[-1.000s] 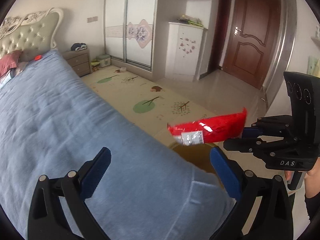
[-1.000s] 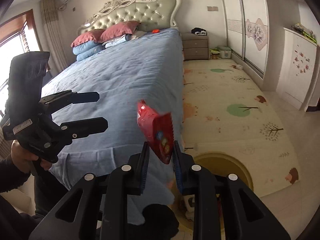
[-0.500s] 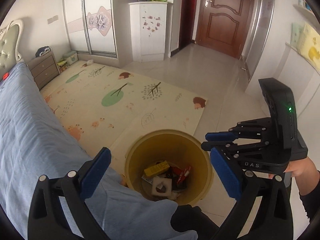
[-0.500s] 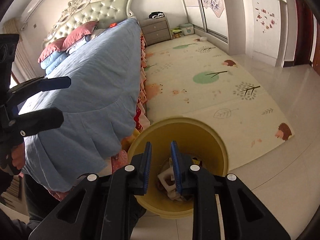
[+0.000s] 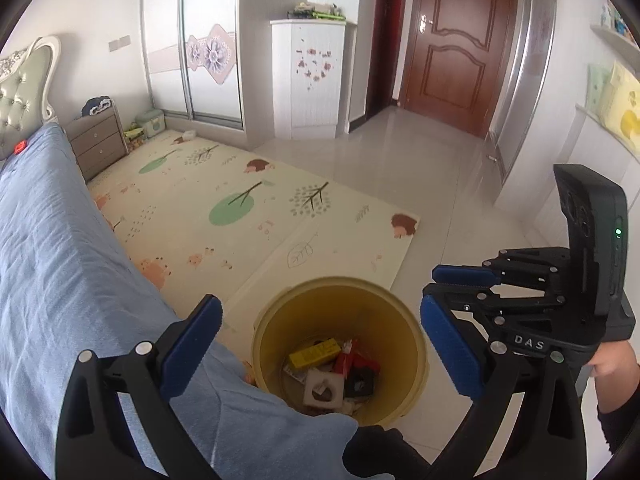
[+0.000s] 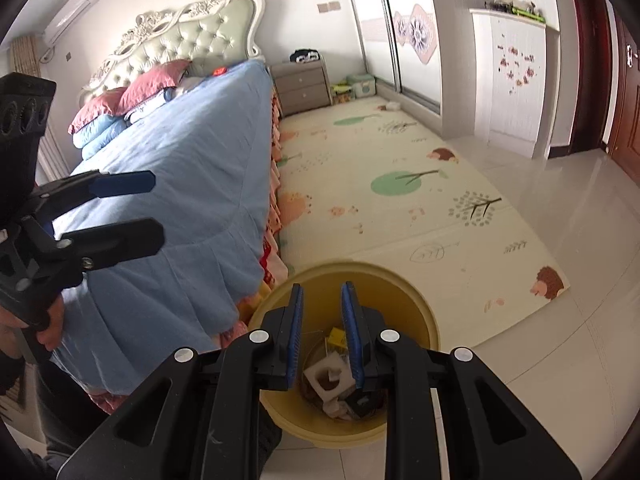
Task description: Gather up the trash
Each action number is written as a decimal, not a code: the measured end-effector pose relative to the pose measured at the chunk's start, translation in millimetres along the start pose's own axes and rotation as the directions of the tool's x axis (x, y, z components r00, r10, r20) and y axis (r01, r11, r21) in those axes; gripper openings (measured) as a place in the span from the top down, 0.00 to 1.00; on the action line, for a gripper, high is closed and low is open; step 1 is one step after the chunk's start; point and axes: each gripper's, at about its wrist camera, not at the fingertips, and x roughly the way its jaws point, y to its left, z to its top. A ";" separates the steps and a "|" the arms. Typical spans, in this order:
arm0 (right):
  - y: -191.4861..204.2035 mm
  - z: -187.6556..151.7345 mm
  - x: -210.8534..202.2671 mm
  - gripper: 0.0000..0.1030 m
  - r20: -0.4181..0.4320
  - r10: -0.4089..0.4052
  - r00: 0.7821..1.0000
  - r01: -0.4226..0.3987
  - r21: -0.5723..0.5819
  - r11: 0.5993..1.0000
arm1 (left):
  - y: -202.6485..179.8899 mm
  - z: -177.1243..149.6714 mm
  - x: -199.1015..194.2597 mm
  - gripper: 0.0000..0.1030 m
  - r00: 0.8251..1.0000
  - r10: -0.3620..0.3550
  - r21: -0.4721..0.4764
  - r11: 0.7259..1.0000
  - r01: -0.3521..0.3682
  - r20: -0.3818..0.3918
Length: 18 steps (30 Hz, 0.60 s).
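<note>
A yellow trash bin (image 5: 280,312) stands on the floor at the foot of the bed; it also shows in the right wrist view (image 6: 416,300). Inside lie a red wrapper (image 5: 354,360), a yellow box (image 5: 314,354), a white foam piece (image 5: 322,390) and a black piece. My left gripper (image 5: 320,332) is open wide and empty above the bin. My right gripper (image 6: 322,316) hovers over the bin with its jaws slightly apart and nothing between them; it also shows at the right of the left wrist view (image 5: 460,280).
A bed with a blue cover (image 5: 52,260) lies left of the bin. A patterned play mat (image 5: 240,208) covers the floor beyond it. A nightstand (image 5: 98,144), a white cabinet (image 5: 308,80), a wardrobe and a brown door (image 5: 452,48) stand farther back.
One second ago my right gripper held the red wrapper beside the bed. It moved over the bin and let go; the wrapper now lies in the bin. Both views have tilted down toward the bin.
</note>
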 end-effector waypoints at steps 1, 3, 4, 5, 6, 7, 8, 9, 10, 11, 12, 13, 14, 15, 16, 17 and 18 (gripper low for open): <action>3.1 2.8 -2.0 0.79 0.008 0.009 1.000 -0.009 -0.002 1.000 | 2.4 -0.6 -4.7 0.04 1.000 0.008 -0.008 1.000 -0.008 0.015; 10.8 8.2 -5.4 0.79 0.025 0.025 0.999 -0.025 -0.016 1.000 | 7.8 -0.6 -14.4 0.04 0.999 0.016 -0.025 1.000 -0.014 0.042; 16.8 11.4 -7.1 0.79 0.031 0.032 0.999 -0.031 -0.031 0.999 | 10.8 -0.2 -20.0 0.04 0.998 0.019 -0.034 0.999 -0.018 0.054; 22.9 14.8 -8.7 0.79 0.037 0.035 0.999 -0.034 -0.046 0.998 | 15.1 -1.3 -26.4 0.04 0.997 0.026 -0.045 0.999 -0.023 0.069; 27.4 18.3 -10.2 0.79 0.043 0.038 0.998 -0.036 -0.058 0.998 | 19.4 -2.3 -33.1 0.04 0.996 0.034 -0.057 0.998 -0.029 0.084; 33.9 22.0 -11.4 0.79 0.047 0.048 0.998 -0.044 -0.072 0.996 | 24.2 -3.4 -39.3 0.04 0.994 0.042 -0.069 0.997 -0.035 0.098; 39.0 25.5 -12.1 0.79 0.053 0.056 0.997 -0.052 -0.083 0.995 | 29.6 -4.9 -46.9 0.04 0.993 0.047 -0.082 0.996 -0.038 0.112; 45.4 29.0 -12.7 0.79 0.059 0.067 0.996 -0.061 -0.093 0.994 | 35.0 -6.0 -53.6 0.04 0.991 0.052 -0.096 0.995 -0.041 0.122; 52.4 32.6 -13.1 0.79 0.063 0.079 0.995 -0.073 -0.105 0.992 | 41.2 -8.5 -60.9 0.04 0.989 0.062 -0.114 0.992 -0.047 0.135; 58.9 35.9 -13.5 0.79 0.070 0.088 0.994 -0.080 -0.116 0.990 | 46.6 -9.1 -67.7 0.04 0.987 0.069 -0.129 0.990 -0.050 0.145; 67.3 39.4 -13.8 0.79 0.078 0.099 0.992 -0.088 -0.130 0.988 | 52.5 -11.5 -74.1 0.04 0.985 0.077 -0.145 0.988 -0.055 0.153; 75.6 42.2 -13.9 0.79 0.082 0.111 0.990 -0.099 -0.143 0.985 | 58.1 -13.0 -80.4 0.04 0.983 0.087 -0.160 0.985 -0.061 0.160; 84.3 45.6 -13.5 0.79 0.086 0.124 0.989 -0.110 -0.156 0.982 | 64.3 -16.0 -87.0 0.04 0.981 0.099 -0.175 0.982 -0.069 0.167; 94.4 49.0 -13.0 0.79 0.094 0.135 0.986 -0.118 -0.172 0.978 | 70.6 -19.4 -93.7 0.04 0.978 0.115 -0.190 0.978 -0.081 0.173; 103.5 51.2 -12.2 0.79 0.100 0.144 0.985 -0.123 -0.186 0.975 | 76.1 -22.3 -100.4 0.04 0.975 0.130 -0.205 0.974 -0.093 0.179; 113.7 53.7 -11.1 0.79 0.105 0.156 0.982 -0.132 -0.202 0.970 | 82.5 -26.7 -108.6 0.04 0.972 0.148 -0.221 0.970 -0.106 0.184; 123.8 55.9 -9.8 0.79 0.110 0.169 0.980 -0.142 -0.218 0.966 | 88.3 -30.8 -115.3 0.04 0.968 0.165 -0.234 0.965 -0.119 0.188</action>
